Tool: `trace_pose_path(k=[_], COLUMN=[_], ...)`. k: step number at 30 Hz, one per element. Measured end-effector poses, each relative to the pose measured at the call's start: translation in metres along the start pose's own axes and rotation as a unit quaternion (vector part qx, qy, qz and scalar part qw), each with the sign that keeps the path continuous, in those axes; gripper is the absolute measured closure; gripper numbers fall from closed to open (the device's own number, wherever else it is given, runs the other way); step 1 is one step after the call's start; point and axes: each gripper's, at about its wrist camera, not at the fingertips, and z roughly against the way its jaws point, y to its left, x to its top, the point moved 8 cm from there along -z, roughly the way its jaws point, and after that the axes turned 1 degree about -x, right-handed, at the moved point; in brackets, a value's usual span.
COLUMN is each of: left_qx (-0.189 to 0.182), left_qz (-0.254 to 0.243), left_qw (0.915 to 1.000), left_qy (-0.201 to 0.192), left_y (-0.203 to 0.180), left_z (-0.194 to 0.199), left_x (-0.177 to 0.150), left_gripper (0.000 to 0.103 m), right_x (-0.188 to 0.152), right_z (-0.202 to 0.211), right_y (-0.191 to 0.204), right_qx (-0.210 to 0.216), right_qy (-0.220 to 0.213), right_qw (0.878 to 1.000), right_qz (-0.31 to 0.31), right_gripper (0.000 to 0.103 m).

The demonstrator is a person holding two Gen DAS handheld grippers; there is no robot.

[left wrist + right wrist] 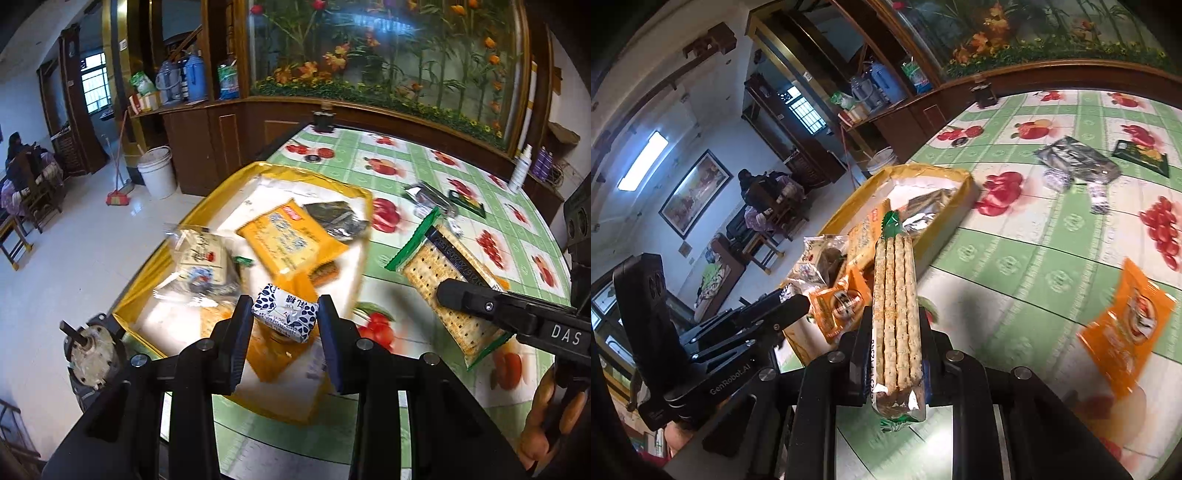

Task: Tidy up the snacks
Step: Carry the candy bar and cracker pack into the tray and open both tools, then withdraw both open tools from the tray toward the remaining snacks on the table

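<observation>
1. Left tongs (284, 314) are partly closed, pads pressing either side of a small white sweet packet with dark blue leaf print (285, 309); the packet sits squarely between the two fingers, held above the near end of the yellow tray (155, 266).
2. Right tongs (895, 354) are nearly shut on a flat cracker pack with green ends (894, 306), gripped across its thin faces near its near end. Its long axis runs straight out along the tongs, far end pointing toward the tray.
3. From the left wrist view the same cracker pack (448, 291) shows to the right of the tray, over the fruit-patterned worktop (424, 166), with the right tongs coming in from the right edge.
4. The tray lies at the left side of the worktop, its long axis running from near to far. It already holds a large orange cracker bag (291, 236), a pale packet (201, 254) at its left and a dark packet (340, 218) at its far right corner.
5. Deciding relation, as I judge it: the left tongs are already over the tray, so the sweet packet needs only lowering and letting go; the cracker pack lies right of the tray and must travel left, its length best kept in line with the tray.
6. Loose on the worktop, well apart from the tray: an orange packet (1126, 328) at the near right, a silver packet (1075, 158) and a dark green packet (1141, 155) at the far right.
</observation>
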Motion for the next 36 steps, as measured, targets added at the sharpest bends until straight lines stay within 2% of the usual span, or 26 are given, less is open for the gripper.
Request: trace_pose_path(k=[2, 8, 14, 17, 18, 19, 20, 21, 22, 24, 30, 36], left_qx=[0.011, 0.026, 0.038, 0.05, 0.052, 0.056, 0.062, 0.068, 0.073, 0.081, 0.091, 0.093], left_qz=[0.01, 0.036, 0.042, 0.037, 0.039, 0.042, 0.044, 0.046, 0.049, 0.052, 0.054, 0.047], left_qw=[0.9999, 0.999, 0.9982, 0.9979, 0.9977, 0.9974, 0.997, 0.9966, 0.9961, 0.9951, 0.9934, 0.9927], left_qy=[-0.002, 0.009, 0.018, 0.018, 0.017, 0.015, 0.014, 0.008, -0.001, -0.021, -0.045, -0.06], left_y=[0.012, 0.039, 0.047, 0.047, 0.048, 0.048, 0.051, 0.051, 0.052, 0.054, 0.052, 0.039], left_z=[-0.006, -0.035, -0.053, -0.053, -0.052, -0.05, -0.05, -0.046, -0.042, -0.03, -0.005, 0.017], left_x=[0.006, 0.017, 0.02, 0.02, 0.02, 0.02, 0.021, 0.022, 0.023, 0.025, 0.03, 0.032], left_gripper=[0.07, 0.07, 0.07, 0.069, 0.068, 0.061, 0.055, 0.042, 0.034, 0.032, 0.027, 0.023], right_x=[0.012, 0.045, 0.069, 0.07, 0.07, 0.069, 0.067, 0.067, 0.066, 0.067, 0.062, 0.041], right_z=[-0.013, -0.054, -0.093, -0.112, -0.115, -0.116, -0.115, -0.113, -0.11, -0.1, -0.055, -0.001], right_y=[0.009, 0.024, 0.018, 0.013, 0.013, 0.013, 0.014, 0.016, 0.018, 0.02, 0.021, -0.002], right_qx=[0.008, -0.001, -0.066, -0.09, -0.092, -0.092, -0.086, -0.08, -0.077, -0.081, -0.068, -0.088], right_qy=[-0.003, -0.007, -0.01, 0.005, 0.006, 0.005, 0.005, 0.002, -0.002, -0.014, -0.053, -0.087], right_qw=[1.0, 1.0, 0.997, 0.995, 0.994, 0.994, 0.995, 0.995, 0.996, 0.995, 0.995, 0.992], right_qz=[0.002, 0.017, 0.044, 0.052, 0.053, 0.053, 0.053, 0.052, 0.053, 0.058, 0.047, 0.02], right_gripper=[0.084, 0.084, 0.084, 0.084, 0.08, 0.079, 0.077, 0.069, 0.058, 0.052, 0.048, 0.037])
